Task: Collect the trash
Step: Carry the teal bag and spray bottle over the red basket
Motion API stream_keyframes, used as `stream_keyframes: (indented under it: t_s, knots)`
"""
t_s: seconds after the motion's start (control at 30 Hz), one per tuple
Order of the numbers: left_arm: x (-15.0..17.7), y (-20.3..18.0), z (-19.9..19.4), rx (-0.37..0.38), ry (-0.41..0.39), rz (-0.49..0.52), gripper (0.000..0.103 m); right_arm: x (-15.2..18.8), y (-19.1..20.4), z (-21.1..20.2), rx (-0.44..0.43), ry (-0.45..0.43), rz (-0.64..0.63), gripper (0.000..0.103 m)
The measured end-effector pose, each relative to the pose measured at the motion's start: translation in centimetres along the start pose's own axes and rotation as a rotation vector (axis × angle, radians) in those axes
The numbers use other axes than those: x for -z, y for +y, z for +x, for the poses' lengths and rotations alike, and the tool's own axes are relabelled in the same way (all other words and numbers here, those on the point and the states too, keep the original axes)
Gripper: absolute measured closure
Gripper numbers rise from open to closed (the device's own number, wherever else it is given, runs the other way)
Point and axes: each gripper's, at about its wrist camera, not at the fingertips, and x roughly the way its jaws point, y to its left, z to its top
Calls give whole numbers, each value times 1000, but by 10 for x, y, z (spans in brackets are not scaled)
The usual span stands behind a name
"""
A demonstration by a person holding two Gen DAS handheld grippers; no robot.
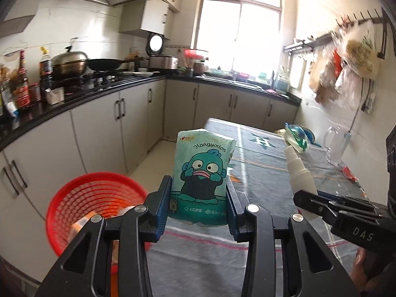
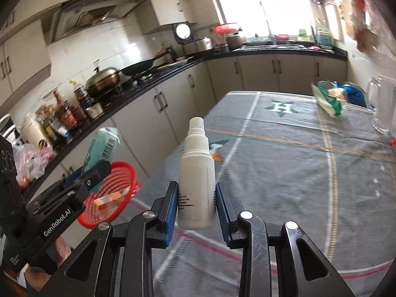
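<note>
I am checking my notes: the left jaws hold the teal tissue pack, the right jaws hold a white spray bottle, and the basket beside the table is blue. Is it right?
Not quite: the basket is red, as the left wrist view shows. The tissue pack and the spray bottle are held as you say.

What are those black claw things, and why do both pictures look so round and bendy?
A person holds a grabbing tool in each hand, each with a tiny wide-eyed camera, which bends the picture. One picture looks along the left claw, squeezing a green tissue pack with a cartoon fish. The other looks along the right claw, squeezing a white spray bottle. Below is a table with a grey cloth, a red basket at its edge, a crumpled wrapper and a clear jug.
</note>
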Motion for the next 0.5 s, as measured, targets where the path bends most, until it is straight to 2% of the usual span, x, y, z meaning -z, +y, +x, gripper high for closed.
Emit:
stream_keyframes:
  t_s: [0.5]
  knots:
    - [18, 106, -25, -118, 9, -117, 64, 9, 103, 45, -102, 106, -140, 70]
